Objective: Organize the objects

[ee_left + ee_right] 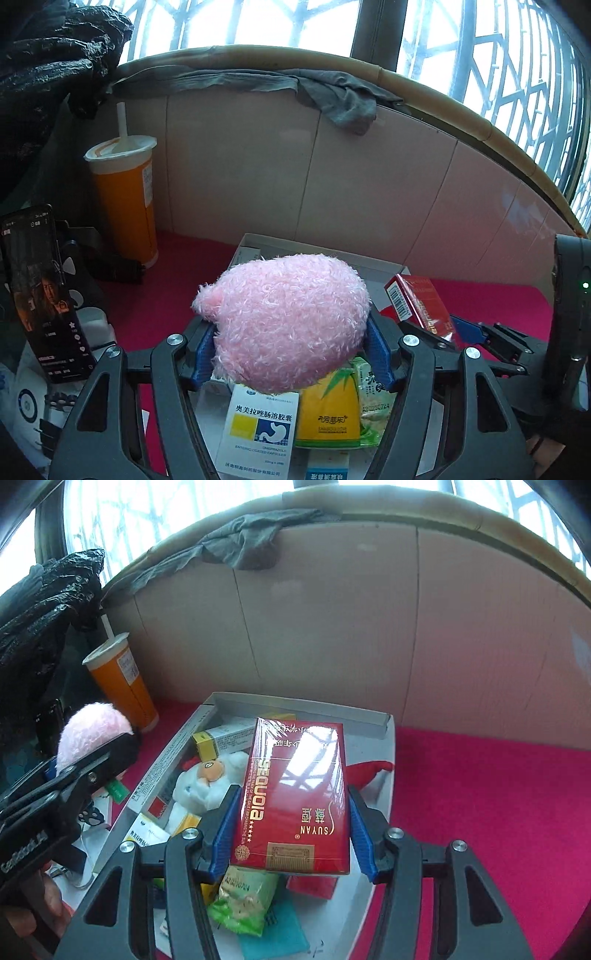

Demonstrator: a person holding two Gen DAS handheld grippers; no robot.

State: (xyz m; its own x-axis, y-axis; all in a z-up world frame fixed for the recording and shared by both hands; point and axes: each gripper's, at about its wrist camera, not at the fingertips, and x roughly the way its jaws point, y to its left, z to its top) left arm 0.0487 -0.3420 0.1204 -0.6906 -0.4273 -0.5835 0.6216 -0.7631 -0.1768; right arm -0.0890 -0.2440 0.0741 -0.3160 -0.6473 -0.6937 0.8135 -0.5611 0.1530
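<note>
Phone (40,291) propped far left, orange cup (125,195) with straw behind it on red counter (480,794). Left gripper (291,350) – jaws pinching pink plush (284,317), held above white tray (388,738). Tray holds medicine box (258,428), yellow pack (328,410), white toy (207,779), other small items. Right gripper (291,830) – jaws pinching red carton (295,797), over tray. Grey cloth (332,96) draped on wall edge behind.
</note>
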